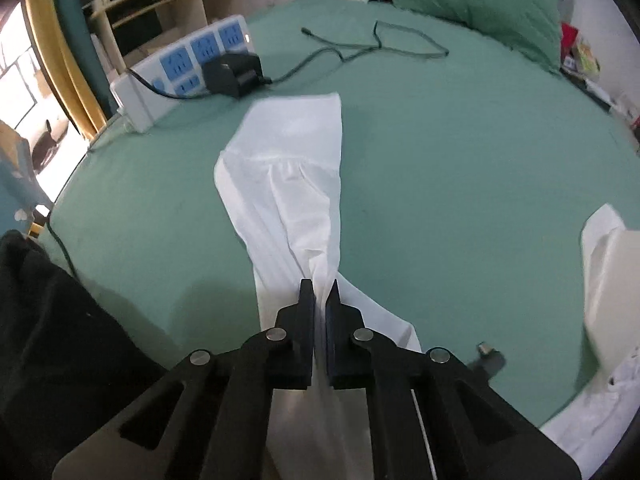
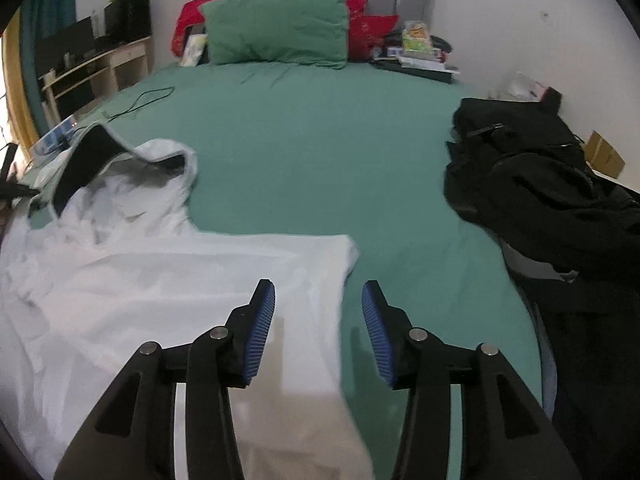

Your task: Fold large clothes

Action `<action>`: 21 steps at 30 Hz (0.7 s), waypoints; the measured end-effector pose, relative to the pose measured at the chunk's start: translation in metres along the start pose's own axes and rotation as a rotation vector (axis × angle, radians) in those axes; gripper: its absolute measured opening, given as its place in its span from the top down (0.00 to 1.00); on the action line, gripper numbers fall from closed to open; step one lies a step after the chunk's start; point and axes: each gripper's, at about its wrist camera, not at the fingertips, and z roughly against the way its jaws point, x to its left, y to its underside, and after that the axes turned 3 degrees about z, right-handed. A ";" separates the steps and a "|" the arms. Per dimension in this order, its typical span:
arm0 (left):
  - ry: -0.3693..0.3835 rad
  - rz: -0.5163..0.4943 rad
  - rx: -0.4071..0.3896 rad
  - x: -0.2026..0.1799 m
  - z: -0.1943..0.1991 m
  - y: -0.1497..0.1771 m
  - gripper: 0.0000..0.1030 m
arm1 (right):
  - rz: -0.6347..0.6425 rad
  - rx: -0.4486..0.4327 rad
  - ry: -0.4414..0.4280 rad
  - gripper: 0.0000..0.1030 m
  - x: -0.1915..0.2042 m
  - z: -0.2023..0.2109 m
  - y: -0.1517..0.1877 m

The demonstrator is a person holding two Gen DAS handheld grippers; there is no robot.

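A white garment lies spread on the green bed sheet point(image 1: 460, 160). In the left wrist view its long sleeve point(image 1: 292, 168) stretches away from me, and my left gripper point(image 1: 320, 294) is shut on the sleeve's near end, with cloth bunched between the pads. More of the white garment point(image 1: 608, 280) shows at the right edge. In the right wrist view the white garment point(image 2: 160, 280) covers the near left of the bed, its dark-lined hood point(image 2: 92, 152) at the far left. My right gripper point(image 2: 318, 292) is open above the garment's right edge, and its pads press on nothing.
A white and blue power strip point(image 1: 188, 60) with a black charger point(image 1: 234, 74) and a thin cable point(image 1: 360, 46) lies beyond the sleeve. A green pillow point(image 2: 276, 28) sits at the headboard. A black garment point(image 2: 540, 200) is heaped on the bed's right side.
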 end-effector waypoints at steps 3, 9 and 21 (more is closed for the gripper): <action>0.025 -0.005 -0.113 -0.003 0.040 -0.001 0.97 | 0.037 -0.006 -0.015 0.56 0.010 0.006 -0.006; 0.163 -0.021 -0.281 -0.030 0.140 -0.005 0.98 | 0.016 -0.059 -0.078 0.56 0.016 0.032 -0.010; 0.471 -0.247 -0.295 -0.200 0.253 0.098 0.97 | -0.143 -0.002 -0.187 0.56 -0.014 0.056 0.023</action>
